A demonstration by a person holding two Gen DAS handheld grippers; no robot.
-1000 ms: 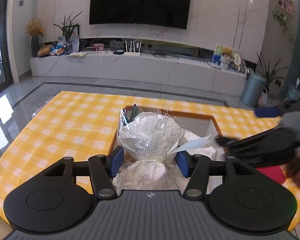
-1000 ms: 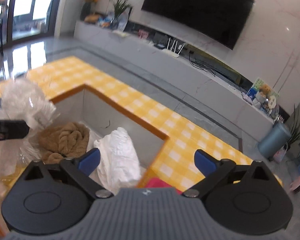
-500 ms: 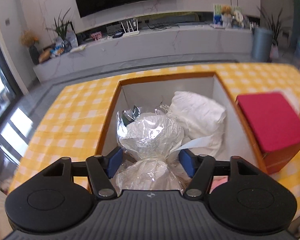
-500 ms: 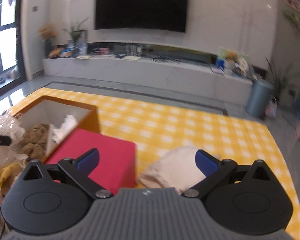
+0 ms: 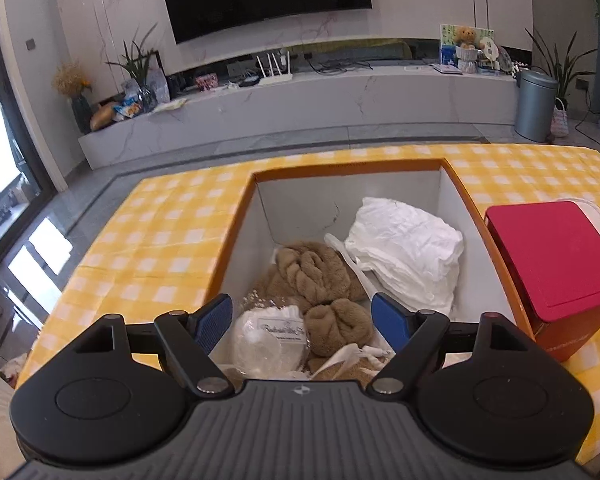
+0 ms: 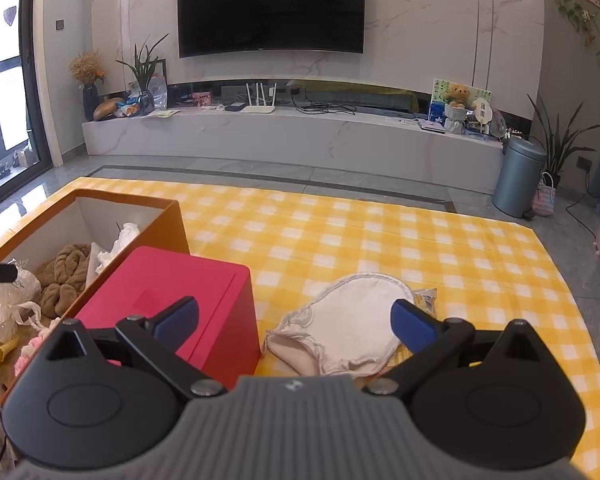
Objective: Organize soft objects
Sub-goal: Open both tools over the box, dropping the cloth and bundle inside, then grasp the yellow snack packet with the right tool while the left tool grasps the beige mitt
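Left gripper (image 5: 302,322) spread, empty, above the orange box (image 5: 236,232); its body hides the box's near contents. Right gripper (image 6: 294,322) spread over a white cloth (image 6: 352,320), partly hidden

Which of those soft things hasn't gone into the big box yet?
The white cloth pouch, lying on the checked tablecloth beside the red box. The brown towel, white bundle and plastic-wrapped item are already inside the orange box.
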